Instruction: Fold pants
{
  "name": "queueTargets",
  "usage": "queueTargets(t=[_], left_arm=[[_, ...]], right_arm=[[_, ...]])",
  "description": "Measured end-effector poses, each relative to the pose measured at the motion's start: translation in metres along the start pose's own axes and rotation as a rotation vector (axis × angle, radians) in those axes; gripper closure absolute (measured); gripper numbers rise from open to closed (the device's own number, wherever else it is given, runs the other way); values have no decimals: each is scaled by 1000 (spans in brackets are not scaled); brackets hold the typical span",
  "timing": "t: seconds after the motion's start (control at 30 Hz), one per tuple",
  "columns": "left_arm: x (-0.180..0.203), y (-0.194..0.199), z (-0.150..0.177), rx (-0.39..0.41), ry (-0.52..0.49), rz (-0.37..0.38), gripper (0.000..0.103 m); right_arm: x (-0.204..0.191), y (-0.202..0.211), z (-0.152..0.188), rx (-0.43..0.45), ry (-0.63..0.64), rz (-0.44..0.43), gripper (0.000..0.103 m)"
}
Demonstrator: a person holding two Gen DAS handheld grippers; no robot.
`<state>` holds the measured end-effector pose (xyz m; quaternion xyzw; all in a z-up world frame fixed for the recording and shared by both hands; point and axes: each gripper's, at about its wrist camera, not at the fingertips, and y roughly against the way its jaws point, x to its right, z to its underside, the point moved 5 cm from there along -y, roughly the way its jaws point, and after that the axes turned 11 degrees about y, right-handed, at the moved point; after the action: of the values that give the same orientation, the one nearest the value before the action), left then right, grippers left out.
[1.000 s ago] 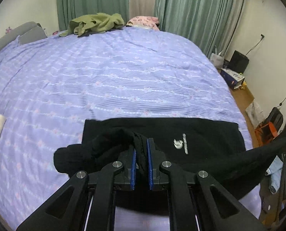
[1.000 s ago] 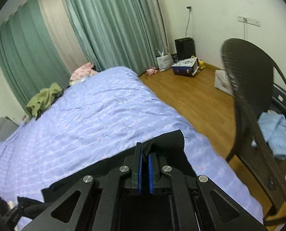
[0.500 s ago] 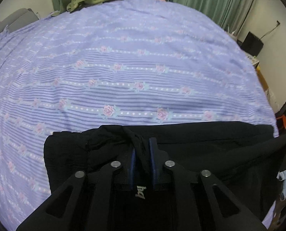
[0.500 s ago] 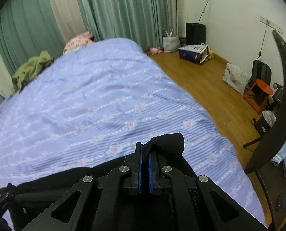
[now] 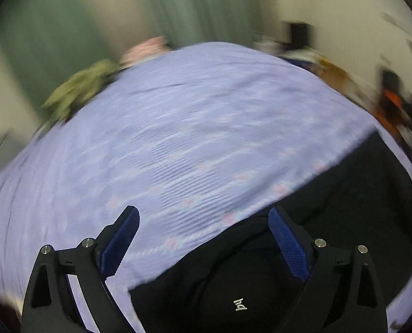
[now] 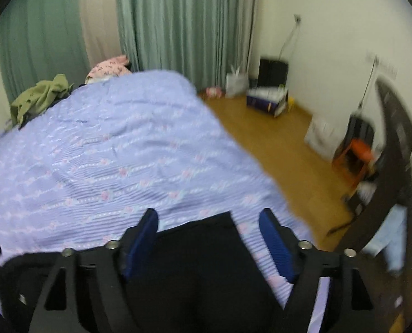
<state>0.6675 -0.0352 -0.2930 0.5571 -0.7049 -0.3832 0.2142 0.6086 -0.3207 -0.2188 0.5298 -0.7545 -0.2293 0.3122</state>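
In the left wrist view, the left claw [image 5: 203, 238] has its two blue fingers wide apart and holds nothing. The black pants [image 5: 331, 222] lie flat on the purple bed cover [image 5: 178, 127], under and just past its right finger.

In the right wrist view, the right claw [image 6: 208, 236] is wide apart too. The pants [image 6: 203, 249] sit between its fingers, on the bed cover [image 6: 108, 152].

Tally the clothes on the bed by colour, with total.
Black: 1, pants
Green: 1, garment
Pink: 1, garment
Total: 3
All lie on the bed; both grippers, left and right, are open.
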Motion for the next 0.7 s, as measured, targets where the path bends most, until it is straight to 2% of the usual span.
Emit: queueTargets(t=[0.03,0.1,0.17,0.23,0.3,0.33,0.37,0.43,0.5,0.6,0.67,0.7], left_arm=[[10,-9,-3,-38,-72,55,8],[24,-26,-5,-102,-138,113,8],[41,-48,-7,-151,-183,123,8],[56,-72,-7,-188,-175,124,9],[63,-90,-4,-239,-155,123,22],[66,-102,0,-278,-144,108,40],[67,-108,2,-298,-136,92,51],[66,-120,6,-333,-64,78,51],[62,-117,4,-312,3,67,48],[45,-86,-2,-212,79,44,39],[19,-48,-3,-109,127,62,21],[3,-30,1,-65,153,86,18]], right_arm=[[0,3,0,12,27,9,25],[-1,5,4,13,97,34,25],[1,-2,17,-27,134,30,25],[5,-9,30,-79,115,-2,25],[9,-14,46,-127,74,-38,25],[10,-15,52,-141,60,-43,25],[10,-15,58,-152,49,-42,25],[10,-16,65,-164,33,-38,25],[5,-15,67,-171,20,-52,25],[-6,-10,65,-170,2,-91,25],[-18,0,60,-152,-5,-123,25],[-23,5,58,-145,-6,-137,25]])
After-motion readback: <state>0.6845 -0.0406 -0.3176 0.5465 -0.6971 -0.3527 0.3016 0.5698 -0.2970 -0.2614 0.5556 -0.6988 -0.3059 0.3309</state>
